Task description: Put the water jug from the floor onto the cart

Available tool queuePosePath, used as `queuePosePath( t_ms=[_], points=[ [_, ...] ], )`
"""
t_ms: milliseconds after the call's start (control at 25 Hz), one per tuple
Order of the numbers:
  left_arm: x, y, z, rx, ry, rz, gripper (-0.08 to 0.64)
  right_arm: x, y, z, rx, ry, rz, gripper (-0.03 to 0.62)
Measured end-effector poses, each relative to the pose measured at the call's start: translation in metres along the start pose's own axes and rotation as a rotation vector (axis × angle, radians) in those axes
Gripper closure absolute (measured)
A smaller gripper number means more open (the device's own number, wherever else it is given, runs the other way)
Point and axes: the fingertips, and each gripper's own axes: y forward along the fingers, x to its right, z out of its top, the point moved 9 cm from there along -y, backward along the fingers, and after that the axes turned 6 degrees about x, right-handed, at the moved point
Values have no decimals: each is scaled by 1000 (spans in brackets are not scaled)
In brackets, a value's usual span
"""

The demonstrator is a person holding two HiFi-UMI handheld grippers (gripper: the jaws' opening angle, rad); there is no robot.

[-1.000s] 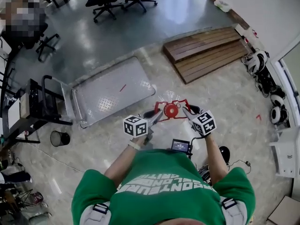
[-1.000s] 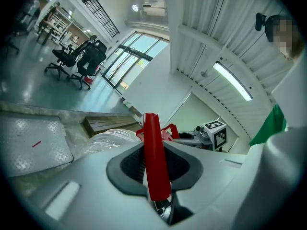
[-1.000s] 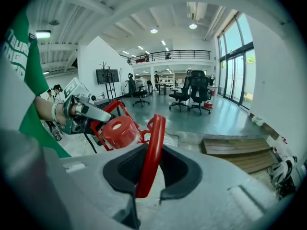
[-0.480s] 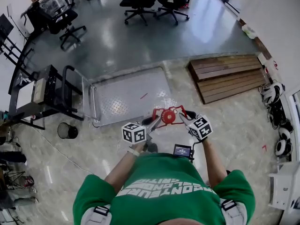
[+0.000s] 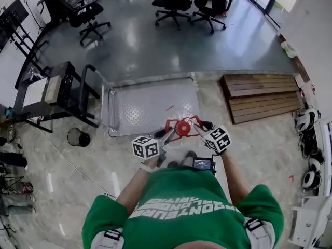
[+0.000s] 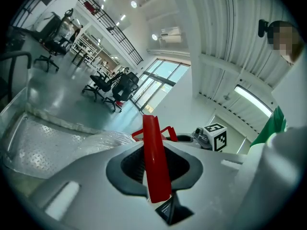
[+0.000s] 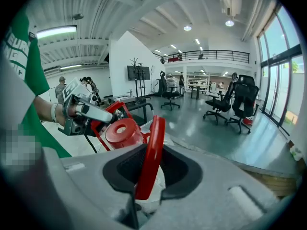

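The water jug is clear plastic with a red cap [image 5: 182,128] and a red carrying frame. It hangs above the floor between both grippers, just short of the near edge of the flat metal cart [image 5: 148,105]. My left gripper [image 5: 167,135] is shut on the frame's left red handle [image 6: 156,162]. On the other side, my right gripper [image 5: 200,129] is shut on the right red handle [image 7: 151,155]. The right gripper view shows the cap [image 7: 122,131] and the left gripper [image 7: 81,113] beyond it. The jug's clear body [image 6: 103,140] is partly hidden behind the jaws.
The cart's push handle [image 5: 104,100] stands at its left end, beside a black equipment rack [image 5: 57,90]. A small black bin [image 5: 79,137] sits on the floor at left. A wooden ramp [image 5: 262,97] lies to the right, office chairs [image 5: 179,1] beyond, and headsets [image 5: 306,121] along the right wall.
Both grippers have carried the jug across the floor toward the cart, which now lies directly ahead and closer. The grip on both handles looks the same.
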Motion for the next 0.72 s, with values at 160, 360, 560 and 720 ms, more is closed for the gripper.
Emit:
queuePosePath(
  t_ms=[160, 360, 560, 720],
  points=[
    [-16, -6, 7, 21, -12, 37, 480, 2, 23, 10, -9, -16, 41, 522],
    [-36, -5, 15, 31, -13, 77, 480, 11, 50, 16, -10, -24, 82, 522],
    [-56, 7, 32, 41, -25, 96, 479, 31, 78, 29, -17, -29, 109, 522],
    [-70, 20, 53, 62, -28, 113, 479, 53, 99, 45, -24, -38, 141, 522]
  ],
)
